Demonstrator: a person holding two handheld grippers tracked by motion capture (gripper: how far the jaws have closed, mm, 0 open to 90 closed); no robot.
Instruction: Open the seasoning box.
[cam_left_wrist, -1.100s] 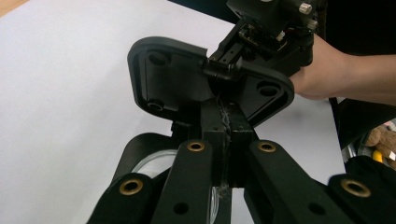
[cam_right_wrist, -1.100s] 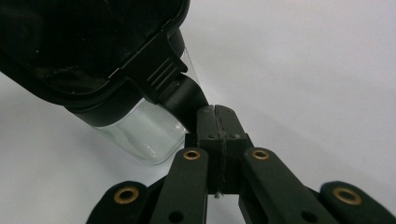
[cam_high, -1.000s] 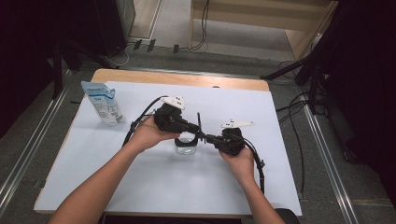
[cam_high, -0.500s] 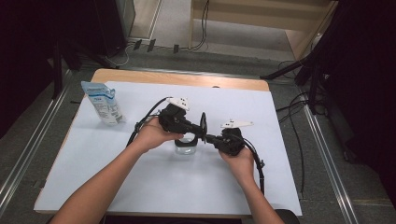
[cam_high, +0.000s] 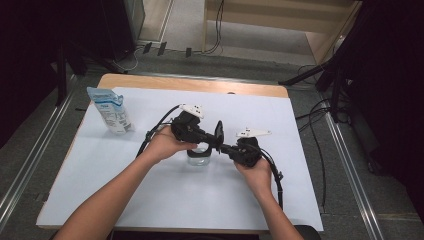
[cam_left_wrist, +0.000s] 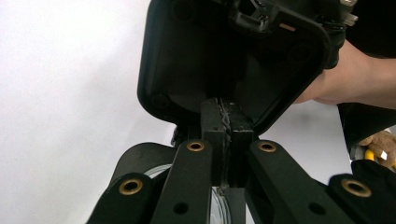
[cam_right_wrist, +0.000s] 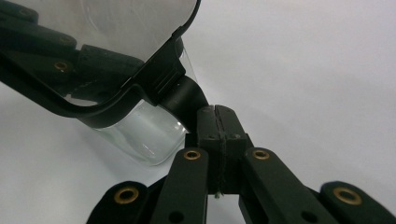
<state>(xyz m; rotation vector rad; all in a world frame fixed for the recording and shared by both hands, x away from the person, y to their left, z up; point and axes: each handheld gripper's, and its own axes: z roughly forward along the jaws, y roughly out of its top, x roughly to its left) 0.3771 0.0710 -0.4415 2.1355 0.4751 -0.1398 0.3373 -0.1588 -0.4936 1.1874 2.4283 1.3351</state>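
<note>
A black, flat, round-cornered plastic lid (cam_high: 218, 134) stood tilted over the clear glass jar (cam_high: 199, 156) mid-table, left gripper (cam_high: 212, 140) and right gripper (cam_high: 225, 146) both clenched onto it.

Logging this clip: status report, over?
Left gripper, right gripper shut on black framed panel. Panel over clear glass. Pouch apart, nothing blocking.

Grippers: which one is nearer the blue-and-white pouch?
The left gripper, at the high view's left; the pouch stands on that side of the table, the right gripper farther off.
</note>
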